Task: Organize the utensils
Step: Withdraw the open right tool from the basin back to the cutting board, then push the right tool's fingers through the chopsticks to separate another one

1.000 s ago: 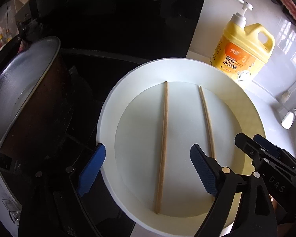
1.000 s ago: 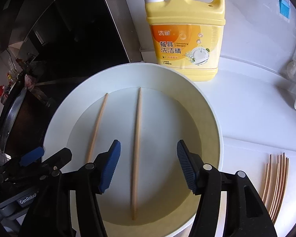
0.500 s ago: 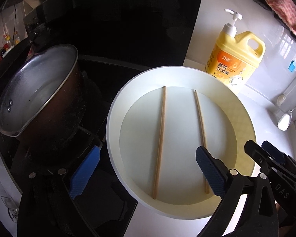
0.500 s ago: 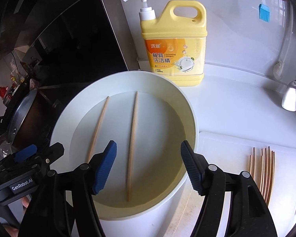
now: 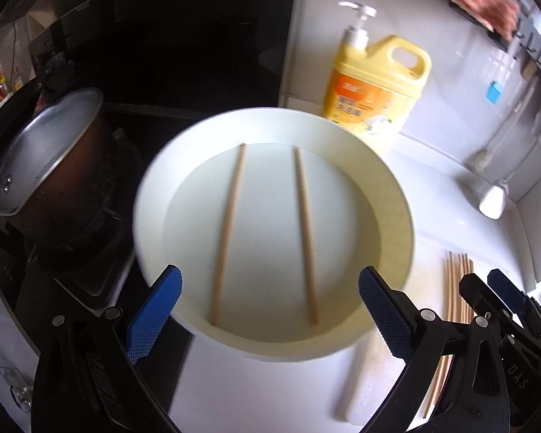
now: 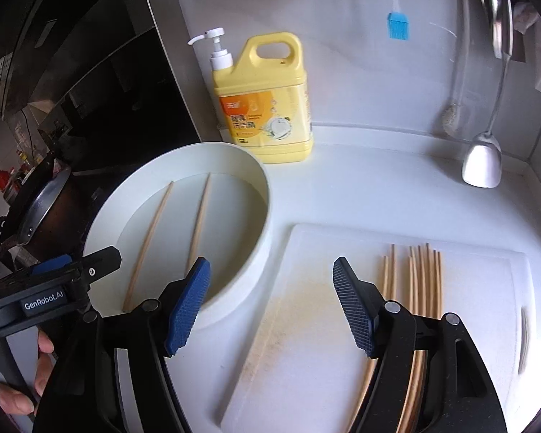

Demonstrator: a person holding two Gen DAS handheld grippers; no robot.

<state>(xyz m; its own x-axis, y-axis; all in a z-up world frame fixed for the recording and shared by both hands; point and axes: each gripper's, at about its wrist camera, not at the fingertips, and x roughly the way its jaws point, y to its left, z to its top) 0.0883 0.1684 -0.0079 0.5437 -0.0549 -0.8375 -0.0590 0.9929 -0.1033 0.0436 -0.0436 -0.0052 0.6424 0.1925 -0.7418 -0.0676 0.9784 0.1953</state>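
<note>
Over basin [image 5: 396, 195]: left gripper [image 5: 270, 317] wide open, empty; two chopsticks [image 5: 229, 231] inside at 12 o'clock. Right gripper [image 6: 270, 306] just opening, empty, bundle [image 6: 425, 281] at 1 o'clock. Risk: thin, possibly wet sticks slipping or rolling from pads.

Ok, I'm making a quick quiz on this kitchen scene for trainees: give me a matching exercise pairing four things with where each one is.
Things:
1. two chopsticks
2. bundle of chopsticks
3. detergent bottle
4. blue brush

Places:
A. hanging on the wall
B. lying on the white cutting board
C. standing on the counter behind the basin
D. lying apart inside the white basin

Pairs: 1-D, 2-B, 3-C, 4-A
</note>
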